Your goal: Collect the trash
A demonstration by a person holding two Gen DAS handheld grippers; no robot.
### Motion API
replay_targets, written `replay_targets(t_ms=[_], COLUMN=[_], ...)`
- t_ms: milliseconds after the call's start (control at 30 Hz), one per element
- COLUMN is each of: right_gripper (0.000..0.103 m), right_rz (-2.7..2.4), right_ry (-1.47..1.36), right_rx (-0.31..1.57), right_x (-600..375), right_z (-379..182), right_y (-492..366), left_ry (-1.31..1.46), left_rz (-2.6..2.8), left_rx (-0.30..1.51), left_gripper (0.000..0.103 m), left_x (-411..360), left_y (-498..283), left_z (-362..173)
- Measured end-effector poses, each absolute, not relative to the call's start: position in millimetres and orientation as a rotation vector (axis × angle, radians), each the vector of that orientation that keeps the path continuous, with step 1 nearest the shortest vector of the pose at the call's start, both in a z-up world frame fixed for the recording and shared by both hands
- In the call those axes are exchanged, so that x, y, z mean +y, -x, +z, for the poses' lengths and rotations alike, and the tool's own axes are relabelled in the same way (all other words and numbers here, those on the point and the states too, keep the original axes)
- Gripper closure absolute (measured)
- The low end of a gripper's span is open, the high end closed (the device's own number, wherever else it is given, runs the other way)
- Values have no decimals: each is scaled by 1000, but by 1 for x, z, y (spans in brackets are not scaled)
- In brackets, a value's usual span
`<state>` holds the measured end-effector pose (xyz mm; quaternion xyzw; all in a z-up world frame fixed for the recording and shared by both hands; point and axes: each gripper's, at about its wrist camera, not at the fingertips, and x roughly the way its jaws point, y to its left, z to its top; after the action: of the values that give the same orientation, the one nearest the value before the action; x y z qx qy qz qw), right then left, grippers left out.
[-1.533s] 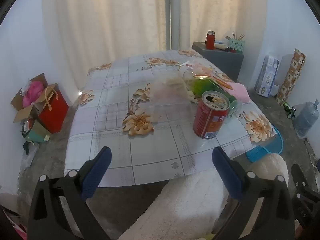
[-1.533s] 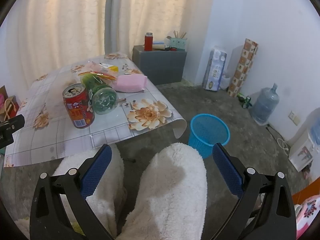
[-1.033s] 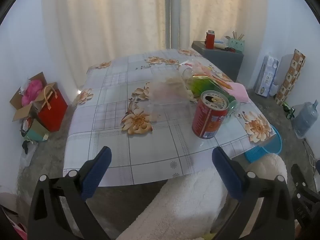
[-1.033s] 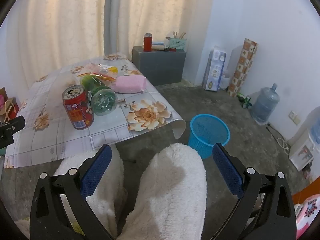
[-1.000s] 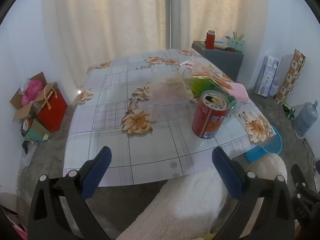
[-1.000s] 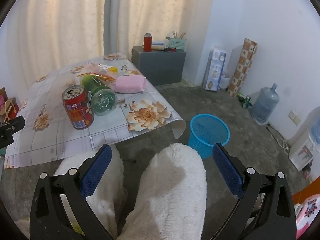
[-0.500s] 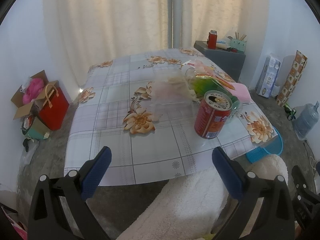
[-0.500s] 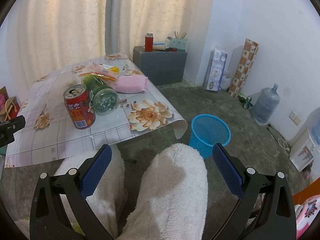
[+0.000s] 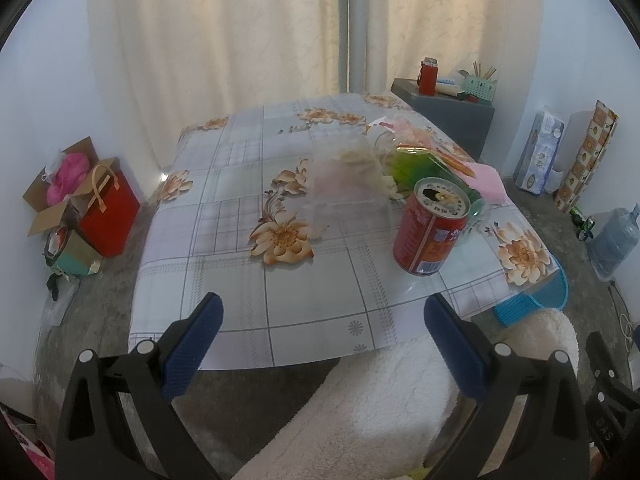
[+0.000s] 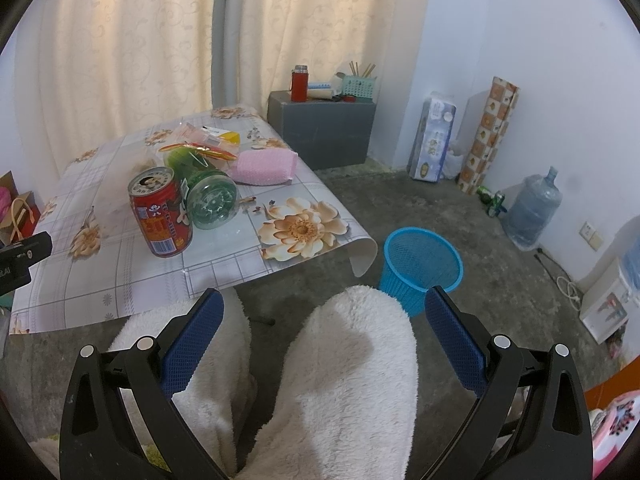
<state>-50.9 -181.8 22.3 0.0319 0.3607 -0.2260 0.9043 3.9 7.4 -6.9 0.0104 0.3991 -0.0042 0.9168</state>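
Red can (image 9: 430, 228) upright on my table (image 9: 224, 248), green bottle (image 10: 206, 192) lying beside it; blue basket (image 10: 420, 266) on floor. Left gripper (image 9: 320, 316), right gripper (image 10: 322, 312): jaws wide, empty

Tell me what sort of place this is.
Most likely a lived-in room at home: a low table with a flowered cloth, cream curtains behind it, and a water jug and toilet-roll pack on the bare floor.
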Motion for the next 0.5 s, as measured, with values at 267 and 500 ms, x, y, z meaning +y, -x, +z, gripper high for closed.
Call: replay_targets(t_ms=[267,500], right_gripper=[8,8], right_rz=[-465,-465], right_ry=[-65,-65], right_rx=[746,746], right_x=[-182,-182], right_z=[22,22], right_y=[51,51], left_ry=[-20,-21], left_rz=[-7,-4], left_rx=[823,827], left_gripper=[4,4], left_x=[8,9], left_y=[-4,-4], left_z=[-8,-10])
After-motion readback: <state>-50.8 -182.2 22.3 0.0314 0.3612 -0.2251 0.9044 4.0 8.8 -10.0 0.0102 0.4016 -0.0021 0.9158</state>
